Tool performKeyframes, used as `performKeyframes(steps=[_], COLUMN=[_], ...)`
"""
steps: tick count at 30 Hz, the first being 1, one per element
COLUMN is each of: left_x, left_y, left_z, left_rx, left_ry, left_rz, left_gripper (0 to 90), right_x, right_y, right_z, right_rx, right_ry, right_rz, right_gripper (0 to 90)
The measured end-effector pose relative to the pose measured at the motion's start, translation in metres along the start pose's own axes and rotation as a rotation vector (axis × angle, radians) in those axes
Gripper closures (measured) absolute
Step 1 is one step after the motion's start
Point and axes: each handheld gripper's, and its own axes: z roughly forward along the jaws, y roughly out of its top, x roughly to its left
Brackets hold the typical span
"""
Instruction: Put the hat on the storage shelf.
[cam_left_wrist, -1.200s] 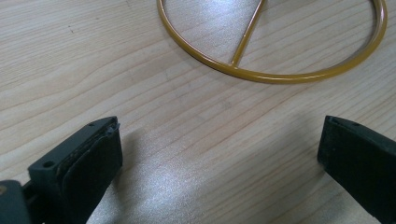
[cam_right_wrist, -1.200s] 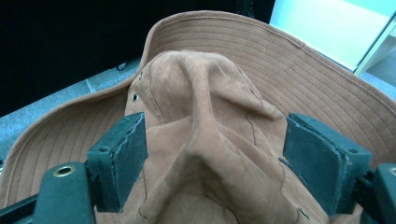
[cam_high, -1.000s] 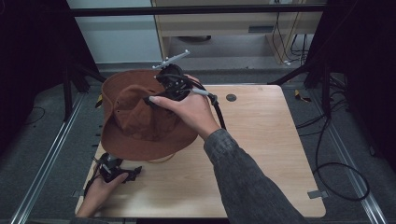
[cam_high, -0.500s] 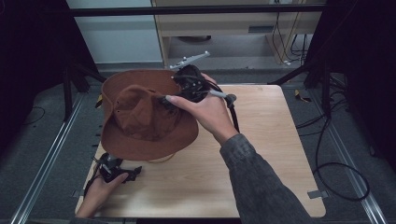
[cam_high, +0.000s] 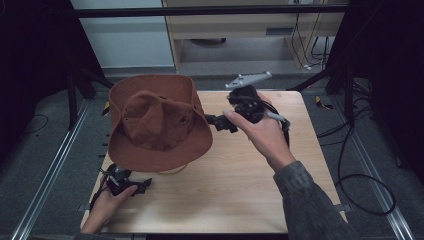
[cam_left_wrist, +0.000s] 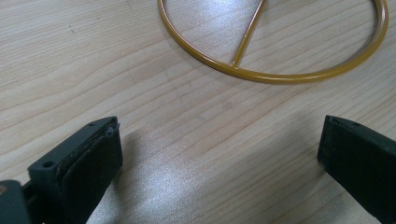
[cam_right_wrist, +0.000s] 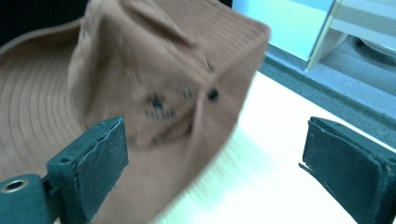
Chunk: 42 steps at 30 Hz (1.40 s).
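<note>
Brown hat (cam_high: 155, 122) sits crown-up at table's (cam_high: 240, 195) far-left corner. My right gripper (cam_high: 220, 121) nearer, just off brim's right edge, jaws wide, empty. Left gripper (cam_high: 142, 185) wide too, near-left corner, facing yellow ring (cam_left_wrist: 275, 70).

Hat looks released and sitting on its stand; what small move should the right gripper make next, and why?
Probably draw the right gripper a little farther from the brown hat. Its jaws stand open with nothing between them, just off the brim, and the hat sits over the yellow ring stand unaided, so backing off avoids nudging it.
</note>
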Motion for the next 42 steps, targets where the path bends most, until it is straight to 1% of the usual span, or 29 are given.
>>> performKeyframes(steps=[1, 2, 3, 4, 5, 6, 8, 10, 13, 15, 16, 18, 21, 22, 24, 26, 27, 28, 30, 31, 33, 34, 35, 36, 42], left_x=[-0.001, -0.001, 0.000, 0.000, 0.000, 0.000, 0.000, 0.000, 0.000, 0.000, 0.000, 0.000, 0.000, 0.000, 0.000, 0.000, 0.000, 0.000, 0.000, 0.000, 0.000, 0.000, 0.000, 0.000, 0.000], left_y=[0.000, 0.000, 0.000, 0.000, 0.000, 0.000, 0.000, 0.000, 0.000, 0.000, 0.000, 0.000, 0.000, 0.000, 0.000, 0.000, 0.000, 0.000, 0.000, 0.000, 0.000, 0.000, 0.000, 0.000, -0.001], left_z=[0.000, 0.000, 0.000, 0.000, 0.000, 0.000, 0.000, 0.000, 0.000, 0.000, 0.000, 0.000, 0.000, -0.001, -0.001, -0.001, -0.001, -0.001, -0.001, -0.001, -0.001, -0.001, -0.001, -0.001, -0.001], left_rx=[0.000, 0.000, -0.001, -0.001, 0.000, 0.000, 0.000, 0.000, 0.000, 0.000, 0.000, 0.000, 0.000, 0.000, 0.000, 0.000, 0.000, 0.000, 0.001, 0.000, 0.000, 0.001, 0.001, 0.000, 0.001], left_ry=[-0.003, -0.003, 0.002, 0.002, 0.002, 0.003, 0.003, 0.003, 0.003, 0.003, 0.003, 0.004, 0.004, 0.004, 0.004, 0.004, 0.004, 0.004, 0.004, 0.004, 0.004, 0.004, 0.004, 0.005, 0.005], left_rz=[-0.008, -0.008, 0.000, -0.001, -0.001, -0.001, -0.002, -0.002, -0.002, -0.002, -0.002, -0.001, -0.001, -0.002, -0.002, -0.002, -0.002, -0.002, -0.002, -0.002, -0.003, -0.002, -0.002, -0.002, -0.001], left_gripper=[0.0, 0.0, 0.0, 0.0, 0.0, 0.0, 0.0, 0.0, 0.0, 0.0, 0.0, 0.0, 0.0, 0.0, 0.0, 0.0, 0.0, 0.0, 0.0, 0.0, 0.0, 0.0, 0.0, 0.0, 0.0], right_x=[-0.003, -0.003, -0.006, -0.010, -0.013, -0.020, -0.027, -0.034, -0.043, -0.049, -0.049, -0.054, -0.058, -0.061, -0.062, -0.065, -0.067, -0.067, -0.070, -0.071, -0.072, -0.074, -0.074, -0.075, -0.081], right_y=[-0.007, -0.007, -0.012, -0.021, -0.027, -0.041, -0.055, -0.069, -0.089, -0.101, -0.101, -0.115, -0.129, -0.140, -0.143, -0.155, -0.163, -0.163, -0.172, -0.179, -0.183, -0.189, -0.189, -0.196, -0.221], right_z=[-0.004, -0.004, -0.008, -0.013, -0.015, -0.020, -0.024, -0.026, -0.028, -0.028, -0.028, -0.027, -0.025, -0.023, -0.023, -0.020, -0.018, -0.018, -0.016, -0.014, -0.014, -0.013, -0.013, -0.011, -0.005], right_rx=[-0.003, -0.003, -0.006, -0.007, -0.008, 0.001, 0.012, 0.018, 0.028, 0.037, 0.037, 0.045, 0.046, 0.052, 0.054, 0.063, 0.079, 0.079, 0.096, 0.105, 0.105, 0.110, 0.110, 0.116, 0.129], right_ry=[-0.007, -0.007, -0.011, -0.019, -0.026, -0.052, -0.080, -0.097, -0.122, -0.143, -0.143, -0.163, -0.183, -0.198, -0.204, -0.220, -0.234, -0.234, -0.249, -0.254, -0.255, -0.255, -0.255, -0.258, -0.255], right_rz=[0.004, 0.004, 0.012, 0.029, 0.034, 0.037, 0.042, 0.055, 0.059, 0.057, 0.057, 0.055, 0.051, 0.044, 0.045, 0.045, 0.040, 0.040, 0.035, 0.041, 0.046, 0.060, 0.060, 0.063, 0.115], right_gripper=[6.9, 6.9, 7.3, 8.1, 9.1, 12.3, 14.0, 15.0, 15.5, 15.7, 15.7, 16.4, 16.7, 16.7, 16.7, 16.9, 17.1, 17.1, 17.2, 17.2, 17.3, 17.3, 17.3, 17.3, 17.0])
